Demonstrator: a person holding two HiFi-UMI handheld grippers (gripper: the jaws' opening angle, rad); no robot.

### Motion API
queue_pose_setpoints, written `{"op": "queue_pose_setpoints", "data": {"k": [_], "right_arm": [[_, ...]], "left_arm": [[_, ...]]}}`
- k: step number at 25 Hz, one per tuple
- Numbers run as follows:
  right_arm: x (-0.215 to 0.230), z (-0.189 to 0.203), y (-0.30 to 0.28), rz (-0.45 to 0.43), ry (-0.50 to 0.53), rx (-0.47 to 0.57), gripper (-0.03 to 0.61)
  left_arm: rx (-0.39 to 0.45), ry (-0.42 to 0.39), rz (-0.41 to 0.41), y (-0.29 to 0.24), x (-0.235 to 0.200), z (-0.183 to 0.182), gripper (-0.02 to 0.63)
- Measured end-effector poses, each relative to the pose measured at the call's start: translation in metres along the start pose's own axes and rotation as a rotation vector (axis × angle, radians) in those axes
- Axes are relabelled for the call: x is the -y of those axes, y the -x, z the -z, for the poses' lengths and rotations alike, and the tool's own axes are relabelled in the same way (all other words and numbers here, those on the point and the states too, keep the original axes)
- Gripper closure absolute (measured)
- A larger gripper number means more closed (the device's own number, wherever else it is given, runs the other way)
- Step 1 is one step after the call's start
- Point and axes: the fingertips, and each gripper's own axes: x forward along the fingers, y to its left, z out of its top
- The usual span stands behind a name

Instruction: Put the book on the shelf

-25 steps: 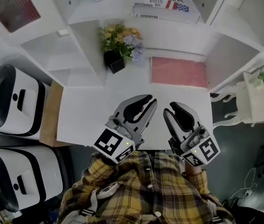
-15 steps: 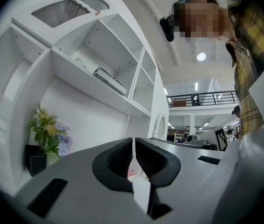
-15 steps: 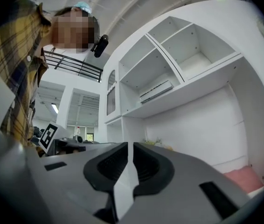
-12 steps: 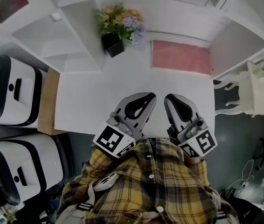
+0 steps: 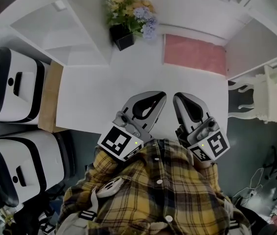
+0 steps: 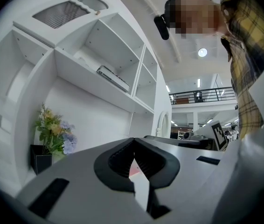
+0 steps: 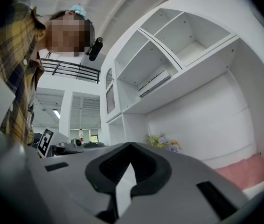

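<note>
A pink book (image 5: 195, 54) lies flat at the back right of the white desk (image 5: 94, 97), under the white shelf unit (image 5: 75, 26). In the right gripper view the book (image 7: 241, 171) shows low at the right. My left gripper (image 5: 162, 96) and right gripper (image 5: 176, 97) sit side by side over the desk's front edge and point toward the shelves. Both are shut, nothing is between their jaws, and they are well short of the book. The left gripper (image 6: 134, 141) and right gripper (image 7: 129, 146) show their pads meeting at the tips.
A black pot of flowers (image 5: 128, 21) stands at the back of the desk, left of the book. Another book (image 6: 114, 78) lies on an upper shelf. White machines (image 5: 11, 87) stand left of the desk, and an ornate white stand (image 5: 270, 97) stands to its right.
Both grippers' jaws have closed from slightly apart to shut. Both grippers have sunk a little toward the desk's front edge.
</note>
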Motion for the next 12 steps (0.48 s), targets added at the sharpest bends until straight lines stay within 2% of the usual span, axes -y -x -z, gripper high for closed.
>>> {"op": "queue_pose_setpoints", "data": {"k": [12], "right_arm": [[-0.0064, 0.0027, -0.0023, -0.035, 0.022, -0.011, 0.561]], "left_arm": [[-0.022, -0.010, -0.021, 0.0005, -0.0051, 0.0021, 0.594]]}}
